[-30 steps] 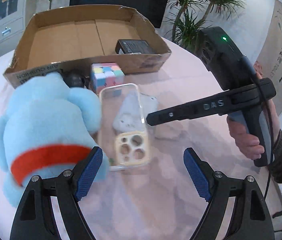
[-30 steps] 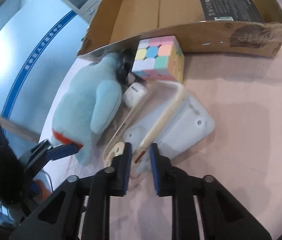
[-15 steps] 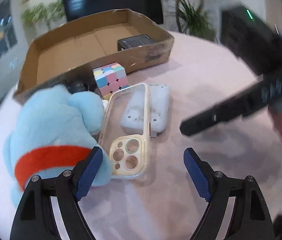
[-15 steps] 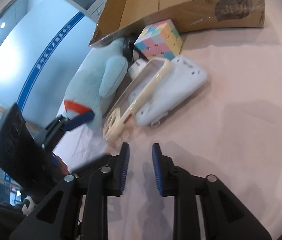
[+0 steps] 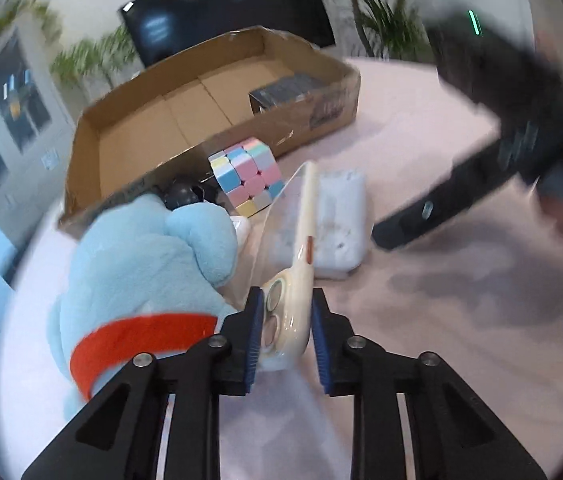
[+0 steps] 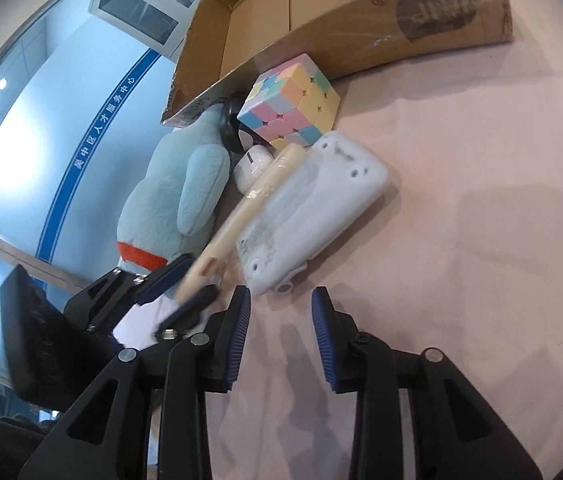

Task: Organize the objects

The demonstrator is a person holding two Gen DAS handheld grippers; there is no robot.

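Observation:
A clear phone case [image 5: 301, 240] with a cream rim stands tilted on its edge, camera-hole end between my left gripper's [image 5: 285, 300] jaws. Those jaws are closing and both blue pads press on the rim. The right wrist view shows the same case [image 6: 241, 216] raised at an angle in the left gripper [image 6: 185, 288]. My right gripper [image 6: 279, 300] is open over bare pink tabletop, nothing between its fingers, just in front of a white plastic shell [image 6: 321, 208]. It appears blurred at the right of the left wrist view, right gripper [image 5: 393, 232].
A blue plush toy [image 5: 141, 264] with a red band lies left of the case. A pastel puzzle cube [image 5: 247, 176], a white earbud case [image 6: 251, 164] and a black round thing [image 5: 179, 196] sit against an open cardboard box [image 5: 141, 148] holding a black packet [image 5: 285, 88].
My left jaws went from wide apart to closed on the phone case, which tipped up onto its edge. My right gripper opened, released the case's rim and drew back.

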